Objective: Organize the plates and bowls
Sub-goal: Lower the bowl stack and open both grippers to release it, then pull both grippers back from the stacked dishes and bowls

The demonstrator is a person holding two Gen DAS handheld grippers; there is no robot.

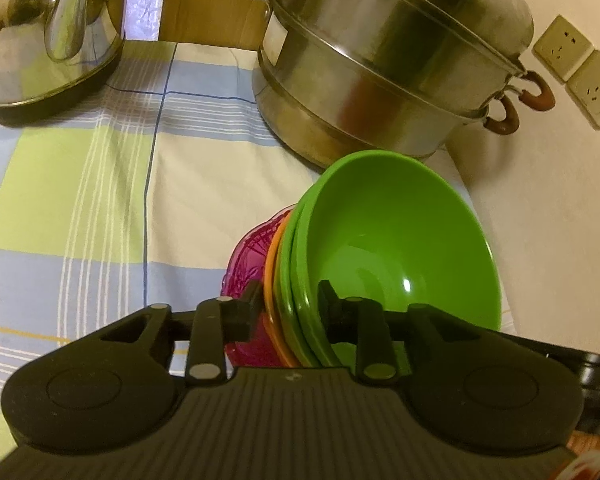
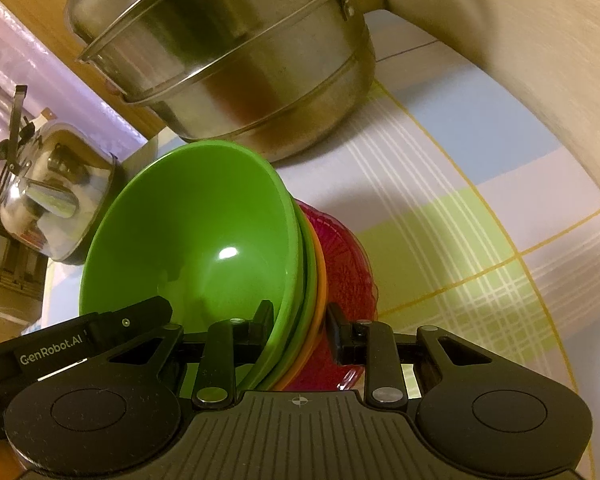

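The left gripper [image 1: 288,304] fingers straddle the near rims of the nested stack, pinching green bowls [image 1: 388,248], orange bowl [image 1: 271,276] and pink dish [image 1: 248,256]. The right gripper [image 2: 300,320] fingers clamp the same stack's opposite rim. The stack sits tilted over the checked counter [image 1: 100,184], just before the steel steamer pot [image 1: 380,64]; a kettle [image 1: 48,28] stands apart.

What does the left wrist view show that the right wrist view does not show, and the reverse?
Only the left wrist view shows two wall sockets and the left gripper straddling the rims of the stack. Only the right wrist view shows the kettle's black handle and the right gripper straddling the rims. Both share the green bowl on top of the nested stack, the magenta dish, the steel steamer pot, the kettle and the checked cloth.
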